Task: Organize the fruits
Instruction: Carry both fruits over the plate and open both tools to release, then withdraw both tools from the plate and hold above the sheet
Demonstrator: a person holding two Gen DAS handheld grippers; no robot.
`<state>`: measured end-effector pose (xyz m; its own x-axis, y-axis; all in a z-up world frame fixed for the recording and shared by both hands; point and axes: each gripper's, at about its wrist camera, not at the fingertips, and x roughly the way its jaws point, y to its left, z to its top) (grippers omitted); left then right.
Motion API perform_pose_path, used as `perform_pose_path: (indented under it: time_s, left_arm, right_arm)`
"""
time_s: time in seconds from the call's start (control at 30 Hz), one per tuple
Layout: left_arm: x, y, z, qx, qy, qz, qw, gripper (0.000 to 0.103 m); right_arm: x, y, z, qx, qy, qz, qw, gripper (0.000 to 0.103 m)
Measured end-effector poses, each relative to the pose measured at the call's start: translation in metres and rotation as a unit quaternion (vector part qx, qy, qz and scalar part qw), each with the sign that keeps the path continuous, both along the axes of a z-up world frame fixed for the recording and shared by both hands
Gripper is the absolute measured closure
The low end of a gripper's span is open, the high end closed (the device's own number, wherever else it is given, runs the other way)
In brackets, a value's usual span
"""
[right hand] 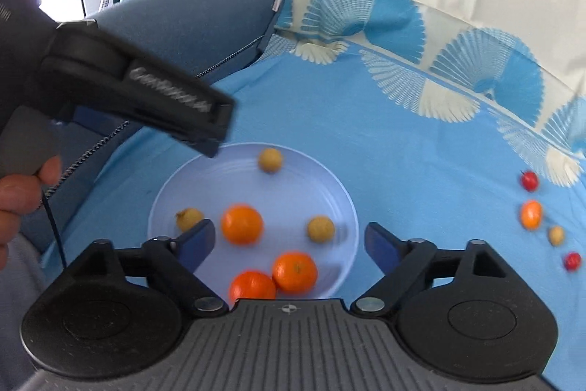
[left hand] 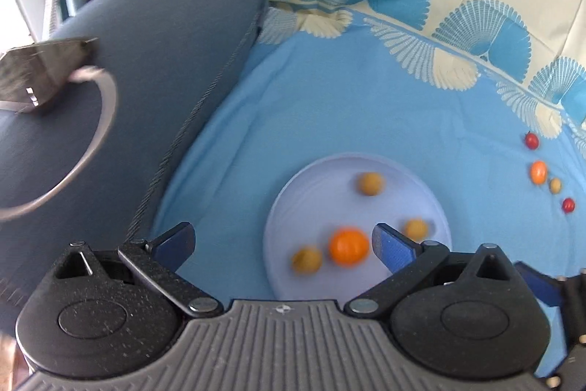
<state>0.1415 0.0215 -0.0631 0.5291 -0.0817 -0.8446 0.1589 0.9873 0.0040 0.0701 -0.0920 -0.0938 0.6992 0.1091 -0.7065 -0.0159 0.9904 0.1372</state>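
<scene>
1. Over the left wrist camera, the left gripper [left hand: 284, 244] hangs with its blue pads spread wide and nothing between them.
2. On the pale blue plate [left hand: 315, 185] I count one orange [left hand: 348, 246] and three small tan fruits [left hand: 370, 183]. The orange sits just inside the right pad; one tan fruit lies between the pads at about 7 o'clock from the orange, another just past the right pad at 2 o'clock.
3. Out at 3 o'clock on the blue cloth [left hand: 329, 105] lies a row of four: two red fruits [left hand: 531, 140], one small orange fruit [left hand: 538, 172] and one tan one. The plate's near rim is hidden behind the gripper body, and the plate's fruit is blurred.
4. From the right wrist camera, the right gripper [right hand: 289, 246] is likewise splayed open and empty.
5. Here the plate [right hand: 340, 193] shows three oranges [right hand: 242, 224] and three tan fruits [right hand: 270, 159]. Two oranges touch between the pads, the nearer one cut off by the gripper body; a tan fruit is partly covered by the left pad.
6. At 10 o'clock the left gripper [right hand: 216, 131] reaches over the plate's far rim, seen side-on and blurred. The same four loose fruits [right hand: 531, 214] lie at 3 o'clock.
</scene>
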Motion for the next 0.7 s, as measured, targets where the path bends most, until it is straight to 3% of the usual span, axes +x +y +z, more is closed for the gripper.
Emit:
perform_pose_path:
  time_s: [0.23,0.37,0.7]
  left_arm:
    - [-0.063,0.030,0.025,0.001,-0.006,0.016,0.9999,0.000]
    - [-0.088,0.037,0.040,-0.015,-0.021,0.021,0.9994,0.000]
    - [-0.155,0.027,0.075,-0.014,-0.083,-0.014,0.9964,0.000]
  right_arm:
    - [-0.074,0.005,0.031,0.010,-0.006,-0.033,0.999,0.003]
    - [-0.104,0.009,0.047,0.000,-0.029,-0.043,0.999,0.002]
    - [-0.162,0.016,0.082,-0.021,-0.107,-0.059,0.992,0.001]
